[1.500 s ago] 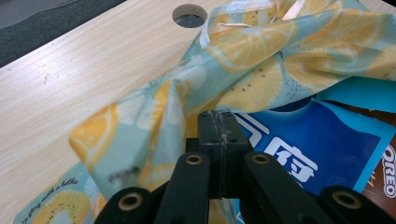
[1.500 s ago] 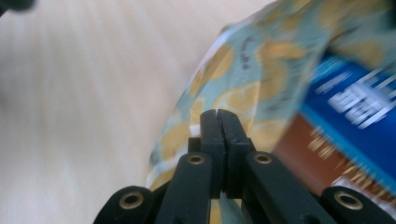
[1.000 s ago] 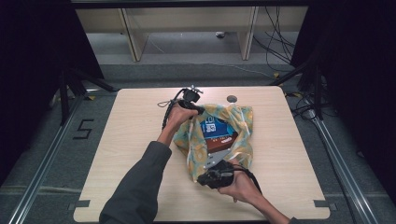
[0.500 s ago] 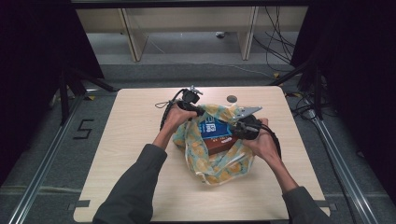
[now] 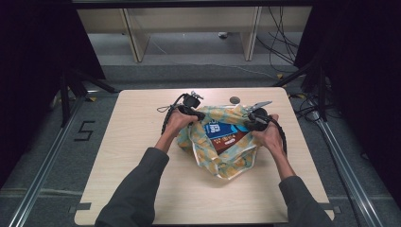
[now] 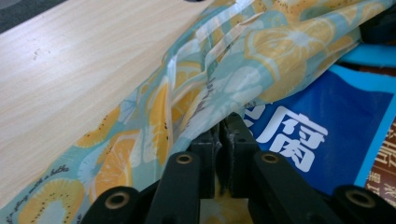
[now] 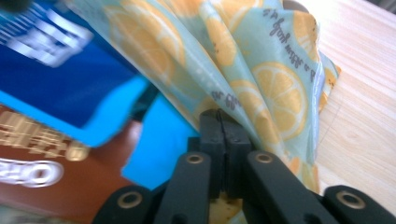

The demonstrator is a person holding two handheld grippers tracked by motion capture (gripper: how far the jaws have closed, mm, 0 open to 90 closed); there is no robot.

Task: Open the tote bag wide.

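Each hand-held gripper, left (image 5: 197,115) and right (image 5: 249,124), is clamped on an opposite edge of the lemon-print bag (image 5: 227,163), spreading its mouth so the blue packet (image 5: 222,130) inside lies exposed.

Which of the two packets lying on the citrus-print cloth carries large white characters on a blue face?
The blue packet, lying nearer the left gripper; the other, the brown packet, sits beside it toward the person and is reddish-brown instead.

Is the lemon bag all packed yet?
Nearly, it seems. The blue packet and brown packet already lie inside the lemon-print plastic bag. The left gripper and right gripper each pinch an edge of its mouth. Closing or lifting it looks left.
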